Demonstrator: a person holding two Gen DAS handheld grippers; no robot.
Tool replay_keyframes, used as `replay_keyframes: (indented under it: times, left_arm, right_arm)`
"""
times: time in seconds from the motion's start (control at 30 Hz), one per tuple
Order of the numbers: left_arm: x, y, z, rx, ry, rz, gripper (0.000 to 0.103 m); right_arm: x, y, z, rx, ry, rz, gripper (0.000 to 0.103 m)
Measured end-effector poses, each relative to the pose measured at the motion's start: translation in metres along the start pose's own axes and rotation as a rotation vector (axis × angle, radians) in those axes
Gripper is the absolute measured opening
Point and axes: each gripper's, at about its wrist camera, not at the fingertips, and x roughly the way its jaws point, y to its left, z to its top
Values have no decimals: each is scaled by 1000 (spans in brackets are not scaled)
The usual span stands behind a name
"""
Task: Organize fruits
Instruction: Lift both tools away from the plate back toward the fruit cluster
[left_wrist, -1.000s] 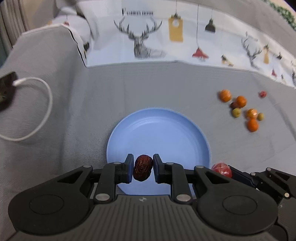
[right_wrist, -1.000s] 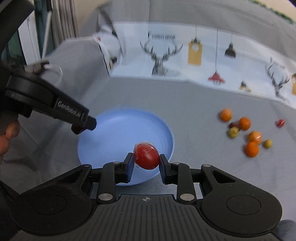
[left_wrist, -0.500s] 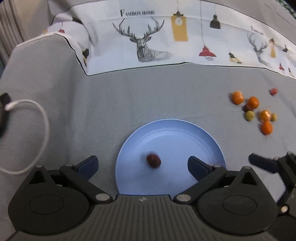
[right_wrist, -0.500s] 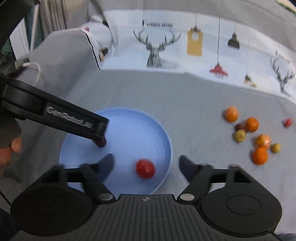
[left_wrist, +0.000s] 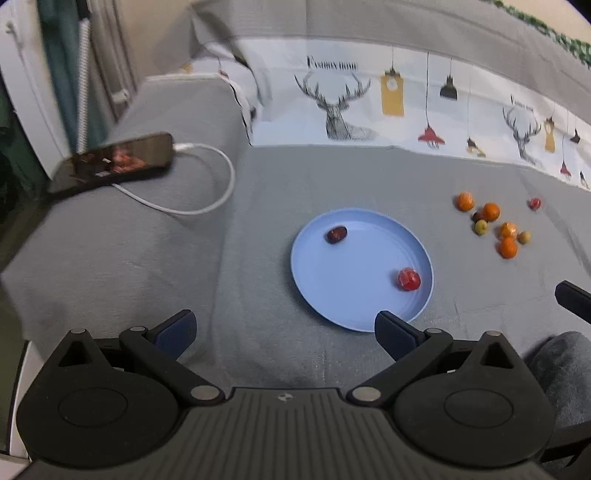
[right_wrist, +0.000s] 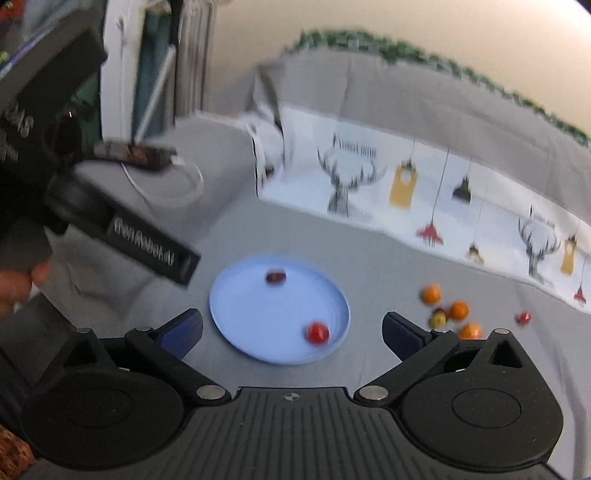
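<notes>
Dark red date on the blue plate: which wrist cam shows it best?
Left wrist. The date is sharp there, wrinkled skin visible, near the blue plate's far-left rim. Right wrist shows the same spot, only a motion-blurred dark smudge.

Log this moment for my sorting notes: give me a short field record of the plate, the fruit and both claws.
plate: blue plate on the grey cloth
on plate: dark red date near the far left rim; red fruit near the right rim; the two lie apart
off plate: cluster of small orange and green fruits on the cloth to the right, plus one small red fruit set apart
left claw: open, empty
right claw: open, empty
other: phone with white cable, far left
</notes>
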Motion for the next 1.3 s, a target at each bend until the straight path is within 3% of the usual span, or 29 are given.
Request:
replay_keyframes:
  times: [0.1, 0.37, 0.63, 0.87, 1.3]
  left_arm:
    - [-21, 2, -8, -5, -31, 14, 103]
    - [-61, -2, -25, -2, -100, 15, 103]
    - [-88, -2, -36, 12, -170, 20, 103]
    - [-84, -5, -34, 13, -154, 8, 103]
    - [-43, -31, -12, 67, -69, -2, 103]
  right_arm:
    - [-18, -1, 1, 45, -16, 31, 102]
    - [-64, -6, 0, 71, -130, -4, 102]
    - [-82, -3, -1, 72, -153, -5, 102]
    - [-82, -7, -3, 92, -144, -17, 102]
    - [-47, -44, -17, 234, -31, -39, 102]
